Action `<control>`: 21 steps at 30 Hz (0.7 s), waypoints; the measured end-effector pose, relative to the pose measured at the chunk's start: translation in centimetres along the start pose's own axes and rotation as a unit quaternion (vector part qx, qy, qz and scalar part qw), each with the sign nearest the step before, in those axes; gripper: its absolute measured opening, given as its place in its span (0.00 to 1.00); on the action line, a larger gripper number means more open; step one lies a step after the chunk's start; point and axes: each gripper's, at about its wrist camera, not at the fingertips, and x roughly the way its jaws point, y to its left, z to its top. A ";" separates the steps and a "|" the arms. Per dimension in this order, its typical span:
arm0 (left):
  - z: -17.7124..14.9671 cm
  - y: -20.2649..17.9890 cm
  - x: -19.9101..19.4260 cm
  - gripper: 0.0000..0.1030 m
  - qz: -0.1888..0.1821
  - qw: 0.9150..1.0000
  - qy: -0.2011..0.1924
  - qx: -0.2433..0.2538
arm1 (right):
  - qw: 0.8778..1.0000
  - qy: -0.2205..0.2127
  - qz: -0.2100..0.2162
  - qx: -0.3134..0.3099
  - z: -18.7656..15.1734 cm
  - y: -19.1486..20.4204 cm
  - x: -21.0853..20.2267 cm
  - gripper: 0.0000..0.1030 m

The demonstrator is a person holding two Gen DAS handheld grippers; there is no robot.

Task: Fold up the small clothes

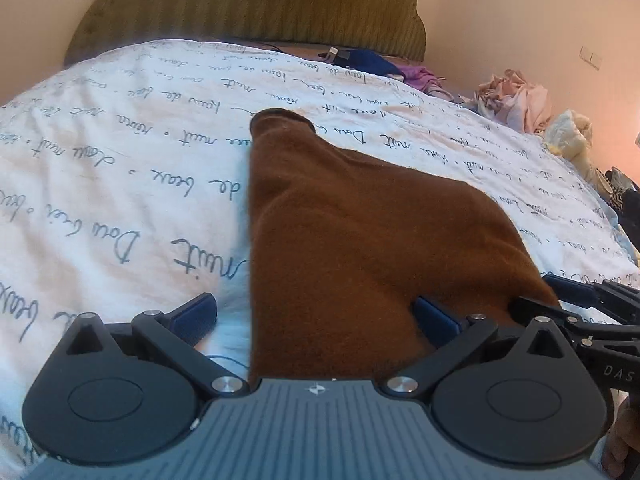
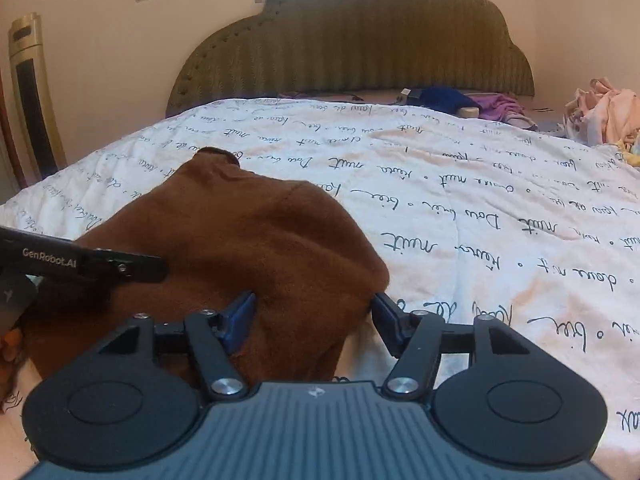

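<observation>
A brown knit garment (image 1: 352, 240) lies on the white quilt with handwriting print (image 1: 120, 160), one narrow end pointing toward the headboard. My left gripper (image 1: 316, 316) is open, low over the garment's near left edge, its right pad on the cloth and its left pad over the quilt. My right gripper (image 2: 316, 320) is open around the garment's near right corner (image 2: 280, 264). The right gripper also shows at the right edge of the left wrist view (image 1: 584, 300), and the left gripper at the left edge of the right wrist view (image 2: 132, 268).
A green padded headboard (image 2: 360, 48) stands at the far end. Blue and purple clothes (image 2: 472, 104) lie near it. A pile of pale clothes (image 2: 600, 112) sits at the far right. A tall gold appliance (image 2: 32, 96) stands on the left by the wall.
</observation>
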 end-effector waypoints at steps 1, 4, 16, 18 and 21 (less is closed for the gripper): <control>0.1 0.1 -0.5 1.00 0.002 1.000 0.004 -0.004 | 1.000 -0.006 0.005 0.005 0.0 0.0 -0.4 0.60; 0.0 0.1 -3.9 1.00 -0.006 1.000 -0.017 -0.004 | 0.999 -0.042 0.009 0.003 0.0 0.8 -2.8 0.58; -5.6 -4.0 -4.4 1.00 -0.010 0.994 0.012 0.112 | 0.997 0.012 0.013 -0.076 -2.5 2.0 -3.2 0.48; -4.9 -2.6 -5.0 1.00 -0.015 0.996 0.033 0.078 | 0.998 0.007 0.036 -0.043 -1.9 1.4 -4.0 0.47; -4.4 -1.4 -6.9 1.00 -0.034 0.997 0.004 0.063 | 0.999 -0.021 0.034 -0.030 -0.2 1.4 -5.4 0.47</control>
